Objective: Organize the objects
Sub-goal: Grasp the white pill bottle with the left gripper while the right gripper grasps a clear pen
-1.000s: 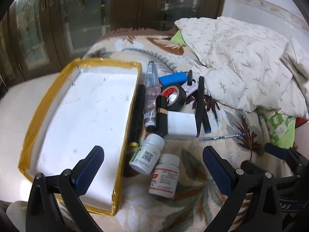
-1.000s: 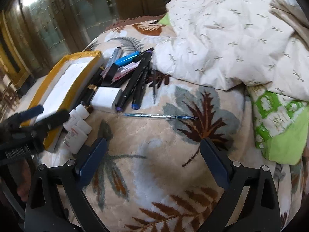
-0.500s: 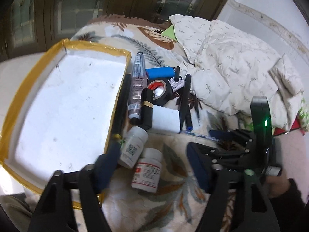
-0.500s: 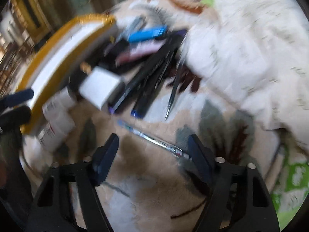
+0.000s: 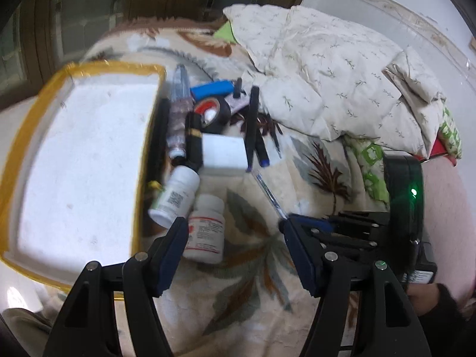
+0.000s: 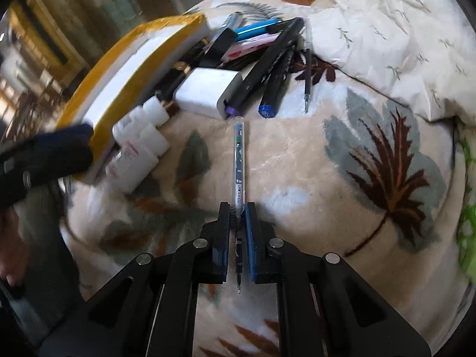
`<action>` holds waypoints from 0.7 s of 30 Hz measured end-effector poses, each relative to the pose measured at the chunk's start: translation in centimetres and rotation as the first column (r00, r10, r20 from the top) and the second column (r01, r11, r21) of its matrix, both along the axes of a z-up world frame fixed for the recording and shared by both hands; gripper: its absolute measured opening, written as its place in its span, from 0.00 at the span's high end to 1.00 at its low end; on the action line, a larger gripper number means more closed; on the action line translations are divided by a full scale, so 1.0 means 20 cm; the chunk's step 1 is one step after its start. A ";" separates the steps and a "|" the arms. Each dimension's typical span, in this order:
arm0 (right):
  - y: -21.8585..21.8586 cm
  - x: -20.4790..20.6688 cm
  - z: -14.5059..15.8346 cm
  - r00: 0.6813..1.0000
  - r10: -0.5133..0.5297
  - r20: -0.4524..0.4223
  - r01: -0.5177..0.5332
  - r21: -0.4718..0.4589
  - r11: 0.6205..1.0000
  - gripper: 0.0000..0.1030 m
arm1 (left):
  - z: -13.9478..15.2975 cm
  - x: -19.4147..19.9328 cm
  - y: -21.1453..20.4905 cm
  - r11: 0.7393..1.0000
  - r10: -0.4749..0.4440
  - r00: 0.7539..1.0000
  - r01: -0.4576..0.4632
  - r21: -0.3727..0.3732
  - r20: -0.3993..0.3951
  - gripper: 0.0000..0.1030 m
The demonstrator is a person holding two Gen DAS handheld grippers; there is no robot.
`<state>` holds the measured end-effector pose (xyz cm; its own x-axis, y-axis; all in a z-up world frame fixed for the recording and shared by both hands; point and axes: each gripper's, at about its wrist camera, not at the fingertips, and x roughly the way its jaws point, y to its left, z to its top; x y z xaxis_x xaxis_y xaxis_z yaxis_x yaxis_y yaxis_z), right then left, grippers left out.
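Where right tongs [image 6: 237,208] close: clear pen [image 6: 239,160], pinched lengthwise.

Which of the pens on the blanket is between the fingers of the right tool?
The clear pen, lying alone and apart from the pile, is clamped in the right tool. The black markers rest untouched beside the white box.
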<state>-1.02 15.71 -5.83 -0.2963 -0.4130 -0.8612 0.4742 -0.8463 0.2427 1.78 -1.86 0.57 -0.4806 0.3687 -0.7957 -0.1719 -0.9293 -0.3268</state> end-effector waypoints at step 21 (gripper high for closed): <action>-0.05 -0.04 -0.03 0.987 -0.132 0.091 0.133 -0.007 0.991 0.89 | -0.19 -0.15 0.08 0.989 -0.052 0.985 0.073 -0.126 0.163 0.61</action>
